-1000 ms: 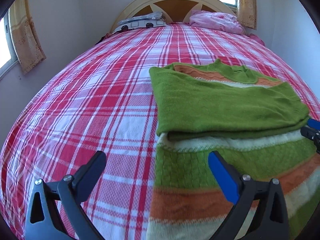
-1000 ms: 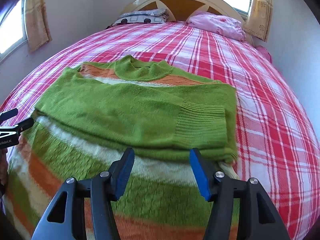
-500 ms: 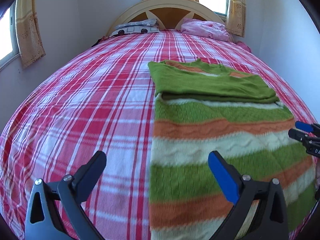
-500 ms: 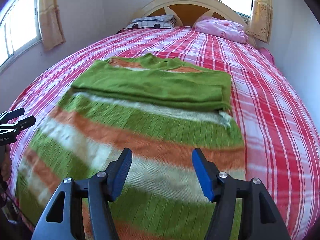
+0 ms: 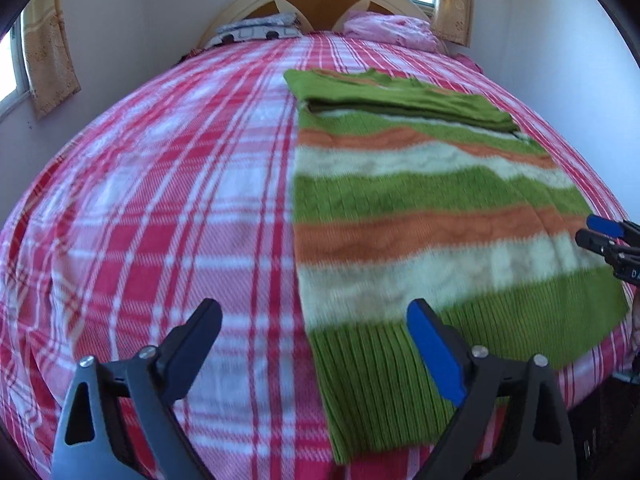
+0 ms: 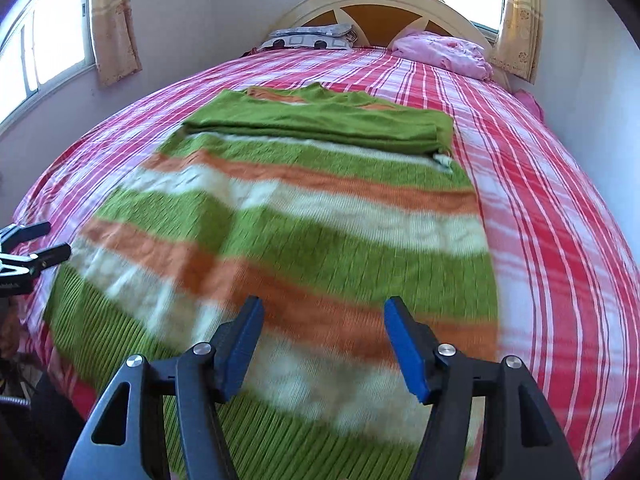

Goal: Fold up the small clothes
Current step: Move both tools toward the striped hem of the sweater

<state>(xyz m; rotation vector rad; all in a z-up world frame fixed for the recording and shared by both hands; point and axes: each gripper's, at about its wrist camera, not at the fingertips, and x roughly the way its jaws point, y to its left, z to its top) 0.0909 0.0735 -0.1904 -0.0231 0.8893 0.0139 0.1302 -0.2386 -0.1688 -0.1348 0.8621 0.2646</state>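
A green, orange and white striped knit sweater [image 5: 420, 216] lies flat on the red plaid bed, its green sleeves folded across the chest at the far end [image 6: 320, 124]. Its ribbed green hem lies at the near bed edge [image 5: 380, 380]. My left gripper [image 5: 316, 344] is open and empty, hovering over the hem's left corner. My right gripper [image 6: 322, 340] is open and empty, above the lower stripes of the sweater [image 6: 304, 232]. Each gripper shows at the edge of the other's view: the right one [image 5: 604, 236], the left one [image 6: 28, 248].
The red plaid bedsheet [image 5: 160, 200] covers the whole bed. A patterned pillow [image 6: 308, 38] and a pink bundle [image 6: 440, 54] lie by the headboard [image 6: 380, 4]. Windows with yellow curtains are on the left wall [image 6: 112, 20] and behind the headboard. The bed's near edge drops off below the hem.
Both grippers have pulled back from the folded sleeves toward the near end of the bed. They now hover over the hem, and both stayed open.
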